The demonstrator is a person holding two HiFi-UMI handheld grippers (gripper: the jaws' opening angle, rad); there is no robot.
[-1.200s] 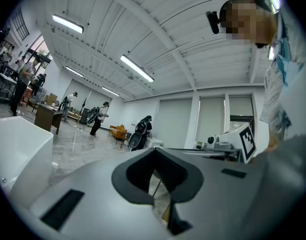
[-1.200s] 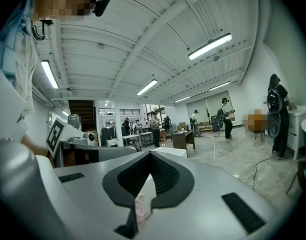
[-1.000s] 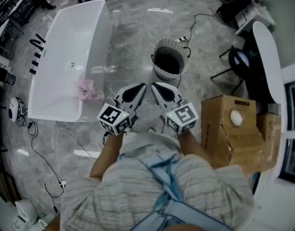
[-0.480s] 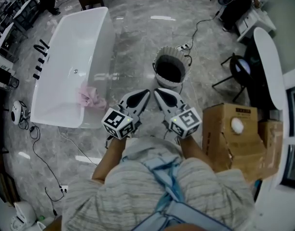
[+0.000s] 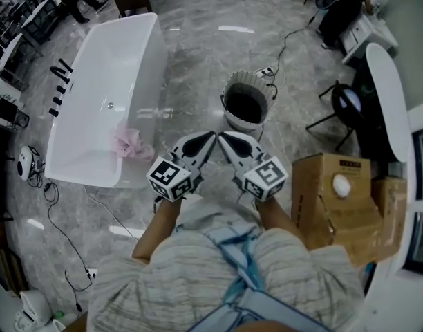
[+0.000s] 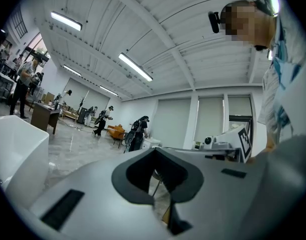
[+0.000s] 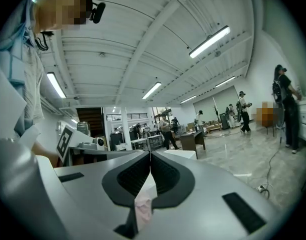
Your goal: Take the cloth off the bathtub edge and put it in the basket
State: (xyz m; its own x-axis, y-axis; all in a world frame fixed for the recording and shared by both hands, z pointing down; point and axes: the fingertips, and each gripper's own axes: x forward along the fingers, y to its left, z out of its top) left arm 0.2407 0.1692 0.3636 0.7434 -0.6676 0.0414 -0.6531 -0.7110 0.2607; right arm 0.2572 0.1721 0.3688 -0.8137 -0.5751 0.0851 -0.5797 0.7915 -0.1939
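Observation:
A pink cloth (image 5: 132,144) lies crumpled on the near right edge of the white bathtub (image 5: 94,81), left of both grippers. A round basket (image 5: 245,102) with a white rim and a dark inside stands on the floor just beyond them. My left gripper (image 5: 211,136) and right gripper (image 5: 222,136) are held level in front of the person, tips almost touching, both shut and empty. In the right gripper view the shut jaws (image 7: 149,154) have the pink cloth (image 7: 143,209) showing far behind them. The left gripper view has shut jaws (image 6: 154,151) and the tub's wall (image 6: 18,154) at the left.
A cardboard box (image 5: 336,192) stands at the right by a white round table (image 5: 388,81) and a dark chair (image 5: 343,92). Cables (image 5: 59,220) trail over the grey marble floor near the tub and behind the basket. People stand far off in the room.
The two gripper tips have drawn closer together, and the right gripper has turned slightly. The head view has shifted a little. Both stay shut and the cloth has not moved.

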